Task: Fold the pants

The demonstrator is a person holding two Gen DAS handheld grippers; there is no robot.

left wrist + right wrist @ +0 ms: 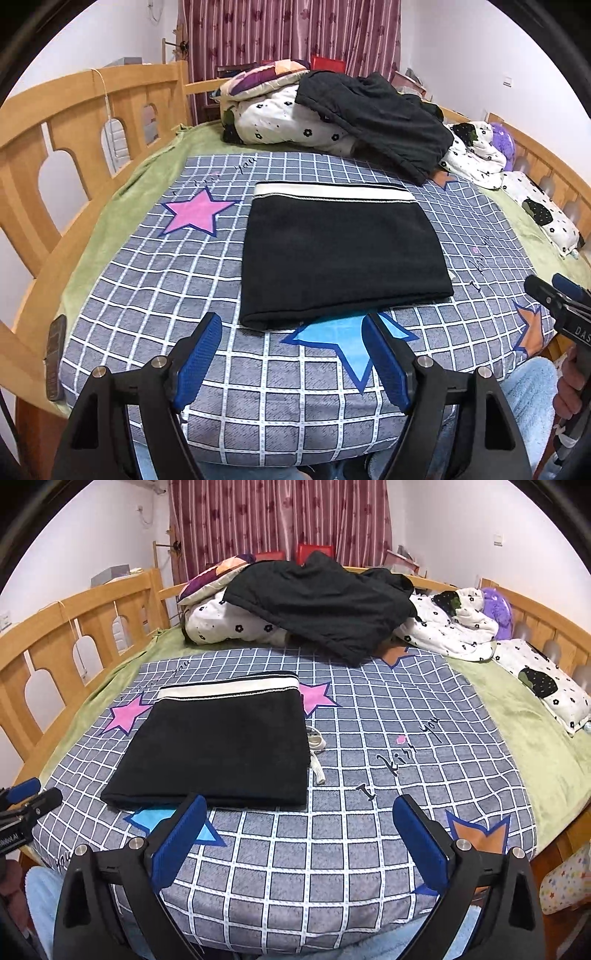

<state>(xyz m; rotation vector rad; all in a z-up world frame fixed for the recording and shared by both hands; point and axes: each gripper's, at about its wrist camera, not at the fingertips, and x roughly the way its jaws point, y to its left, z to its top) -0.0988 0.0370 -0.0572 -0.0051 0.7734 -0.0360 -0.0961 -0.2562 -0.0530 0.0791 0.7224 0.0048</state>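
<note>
Black pants (341, 254) with a white waistband lie folded into a flat rectangle on the checked blue-grey bedsheet (147, 273); they also show in the right wrist view (221, 753), with a white drawstring (317, 753) sticking out at their right side. My left gripper (293, 332) is open and empty, just in front of the pants' near edge. My right gripper (299, 816) is open and empty, in front of the pants' near right corner. The right gripper also shows at the right edge of the left wrist view (554, 291).
A heap of quilts (280, 114) with dark clothing (380, 118) on top lies at the far end of the bed. Wooden rails (74, 122) run along both sides. A phone (55, 354) lies at the left bed edge. A pillow (546, 679) lies at the right.
</note>
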